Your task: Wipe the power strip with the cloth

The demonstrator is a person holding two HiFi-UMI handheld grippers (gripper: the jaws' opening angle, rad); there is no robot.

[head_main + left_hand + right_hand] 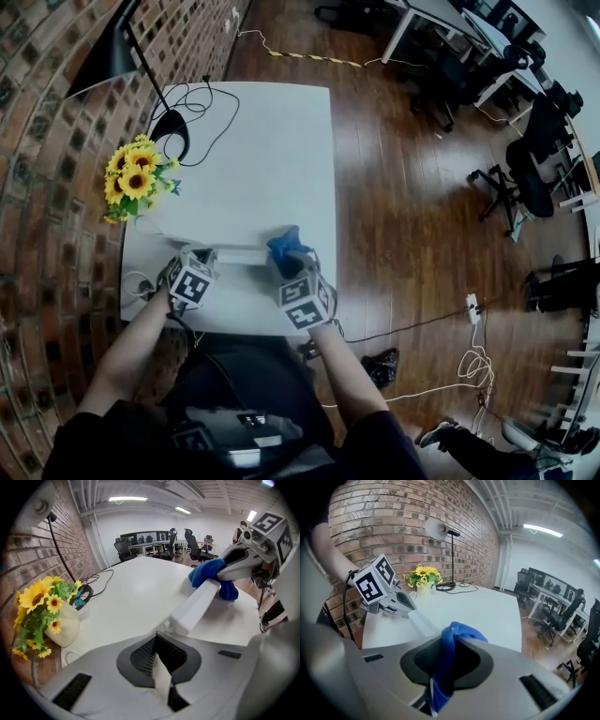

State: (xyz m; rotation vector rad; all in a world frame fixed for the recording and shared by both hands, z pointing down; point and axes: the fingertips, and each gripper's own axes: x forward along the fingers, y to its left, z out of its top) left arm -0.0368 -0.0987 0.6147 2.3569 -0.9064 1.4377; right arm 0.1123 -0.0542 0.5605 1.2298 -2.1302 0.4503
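Down at the near edge of the white table (272,150), both of the person's forearms reach in, a gripper in each hand. The left gripper (206,258) points steeply down at the left end of the power strip (242,255), jaws pressed tight together. A thin white sliver shows in the seam between them in the left gripper view, and whether that belongs to the strip I cannot tell. Over to the right gripper (292,261): its jaws are clamped on the blue cloth (283,242), and the right gripper view shows the fabric running up through the gap and bunching over the tips. That bunch sits on the strip's right end, touching it. The strip itself lies flat across the table's front, stretched between the two grippers, a long white bar. Further back and to the left, a bunch of yellow sunflowers (134,178) stands in a pale vase (63,625) at the table's edge against the brick wall (47,187). Beyond that is the round black base of a desk lamp (172,131), with a black cable (211,103) looping over the tabletop beside it. Past the table lies a dark wood floor (403,225), with office chairs (525,178) and desks at the far right.
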